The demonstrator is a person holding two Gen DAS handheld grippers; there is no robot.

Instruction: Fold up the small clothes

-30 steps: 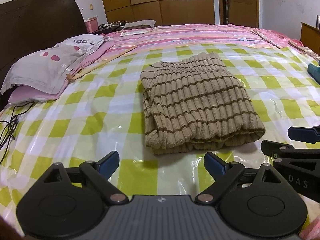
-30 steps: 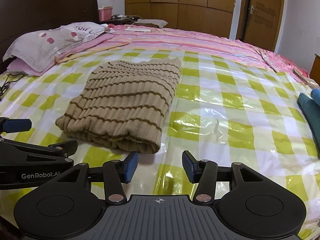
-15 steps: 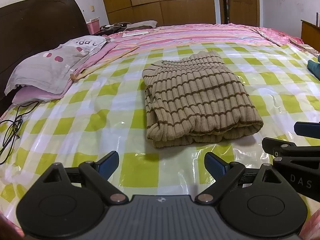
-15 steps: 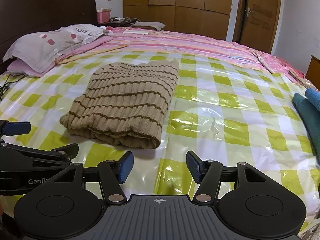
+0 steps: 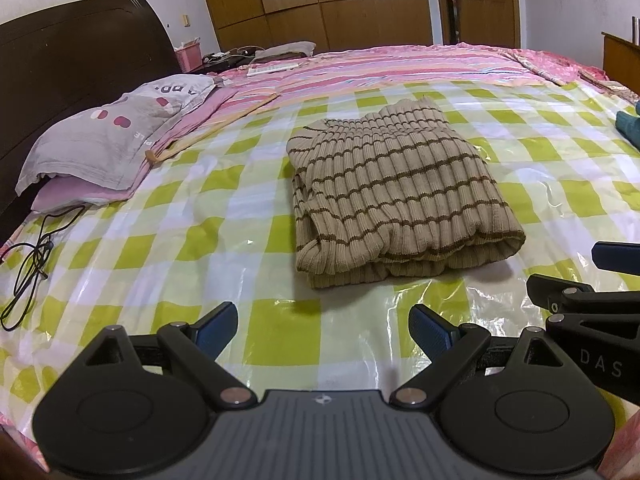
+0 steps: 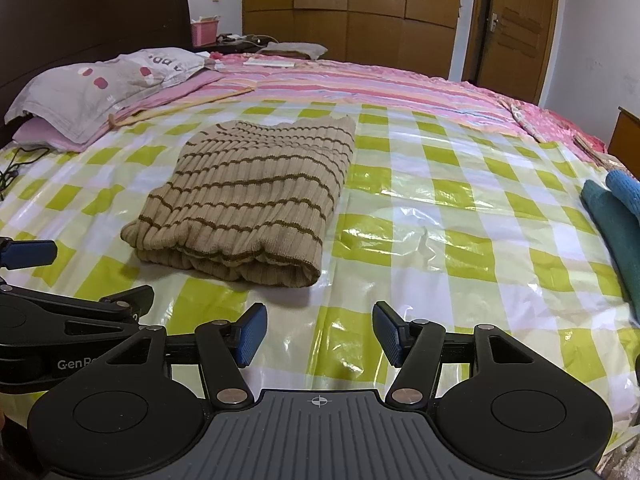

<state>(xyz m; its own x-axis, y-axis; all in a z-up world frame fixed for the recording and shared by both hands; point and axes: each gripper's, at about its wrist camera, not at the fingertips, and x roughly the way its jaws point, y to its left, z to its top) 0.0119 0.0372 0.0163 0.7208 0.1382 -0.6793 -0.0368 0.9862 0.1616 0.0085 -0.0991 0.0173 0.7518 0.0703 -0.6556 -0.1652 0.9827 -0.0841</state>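
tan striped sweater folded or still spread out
Folded. The tan ribbed knit sweater with brown stripes lies as a compact rectangle on the green checked plastic sheet, with stacked layers showing at its near edge.

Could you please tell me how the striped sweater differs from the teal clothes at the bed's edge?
The striped sweater is beige, ribbed and lies whole in view mid-sheet; the teal clothes are plain-coloured and cut off by the frame. The sweater is folded into a neat block; the teal clothes' shape is unclear. Both rest on the checked sheet.

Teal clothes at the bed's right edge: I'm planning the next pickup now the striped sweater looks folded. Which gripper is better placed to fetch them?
Probably the right gripper. The teal clothes lie on its side, while the left gripper sits farther left, facing the folded sweater. Both are open and empty.
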